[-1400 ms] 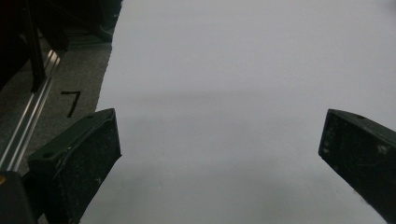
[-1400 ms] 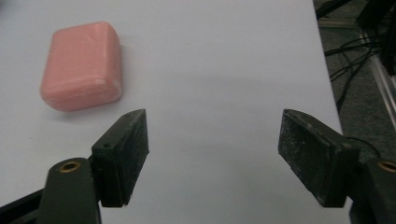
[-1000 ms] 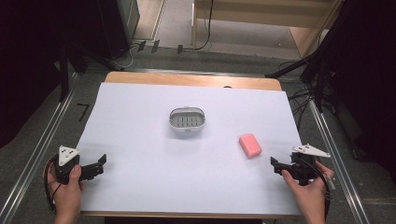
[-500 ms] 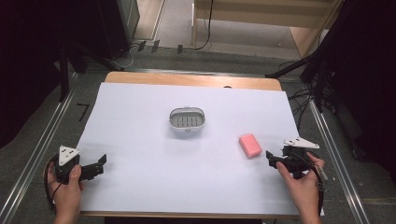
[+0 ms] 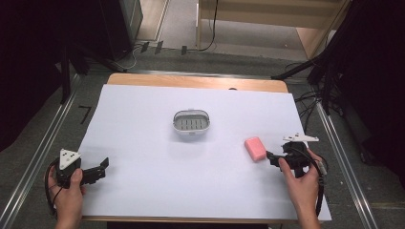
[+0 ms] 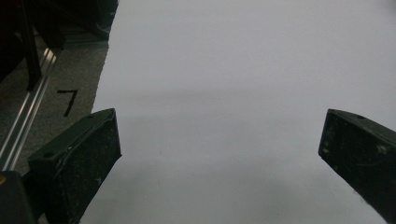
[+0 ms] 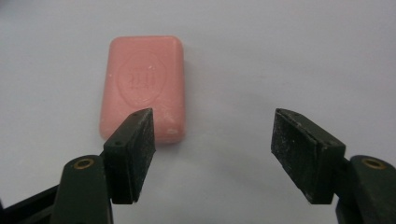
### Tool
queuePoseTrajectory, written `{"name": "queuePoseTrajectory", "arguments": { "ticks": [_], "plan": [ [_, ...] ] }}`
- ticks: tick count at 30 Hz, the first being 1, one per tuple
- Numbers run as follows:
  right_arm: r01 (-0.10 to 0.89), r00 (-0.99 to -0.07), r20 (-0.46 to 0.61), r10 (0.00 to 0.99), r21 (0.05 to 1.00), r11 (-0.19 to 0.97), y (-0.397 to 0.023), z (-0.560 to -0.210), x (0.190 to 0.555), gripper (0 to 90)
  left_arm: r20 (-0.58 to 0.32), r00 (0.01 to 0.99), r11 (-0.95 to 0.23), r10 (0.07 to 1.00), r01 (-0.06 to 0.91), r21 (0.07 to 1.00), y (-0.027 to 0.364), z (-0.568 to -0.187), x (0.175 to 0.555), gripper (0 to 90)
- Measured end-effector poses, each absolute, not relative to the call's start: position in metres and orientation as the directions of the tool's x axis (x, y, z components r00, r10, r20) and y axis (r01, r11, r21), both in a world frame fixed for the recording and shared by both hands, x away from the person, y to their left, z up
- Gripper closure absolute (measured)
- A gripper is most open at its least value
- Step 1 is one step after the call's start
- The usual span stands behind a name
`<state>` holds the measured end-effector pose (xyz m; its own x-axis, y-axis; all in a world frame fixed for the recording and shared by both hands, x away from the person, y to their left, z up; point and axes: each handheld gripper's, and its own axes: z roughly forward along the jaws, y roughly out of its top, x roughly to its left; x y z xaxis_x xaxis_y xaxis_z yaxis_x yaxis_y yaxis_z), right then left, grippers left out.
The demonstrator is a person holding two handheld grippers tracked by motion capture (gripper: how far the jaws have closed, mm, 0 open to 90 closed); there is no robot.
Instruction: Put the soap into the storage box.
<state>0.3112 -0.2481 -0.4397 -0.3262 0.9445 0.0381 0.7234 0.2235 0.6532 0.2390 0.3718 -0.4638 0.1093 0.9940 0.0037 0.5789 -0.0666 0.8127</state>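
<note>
Two wide-jawed grippers, left gripper idle at seven o'clock, right gripper nearing the ungrasped pink rectangular soap bar, grey slotted soap dish empty at table centre.

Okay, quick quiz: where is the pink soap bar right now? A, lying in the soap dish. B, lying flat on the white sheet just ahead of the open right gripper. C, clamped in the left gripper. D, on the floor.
B: the soap bar lies flat on the white sheet, just ahead of the open right gripper, apart from the soap dish.
</note>
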Motion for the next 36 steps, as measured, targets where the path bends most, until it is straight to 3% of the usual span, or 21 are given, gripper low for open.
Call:
{"name": "queuePoseTrajectory", "arguments": {
  "ticks": [12,20,36],
  "plan": [
    [0.768,-0.329,0.126,0.936,0.612,0.187,-0.235,-0.433,0.323,27.0,0.001,0.113,-0.067,0.994,0.581,0.811,0.372,-0.464,0.239,0.0],
    [0.783,-0.331,0.129,0.935,0.590,0.196,-0.219,-0.431,0.334,21.8,0.001,0.115,-0.068,0.993,0.583,0.809,0.372,-0.464,0.240,0.0],
    [0.828,-0.303,0.109,0.947,0.523,0.205,-0.200,-0.446,0.349,20.6,0.004,0.115,-0.071,0.993,0.585,0.808,0.372,-0.464,0.240,0.0]
  ]
}}
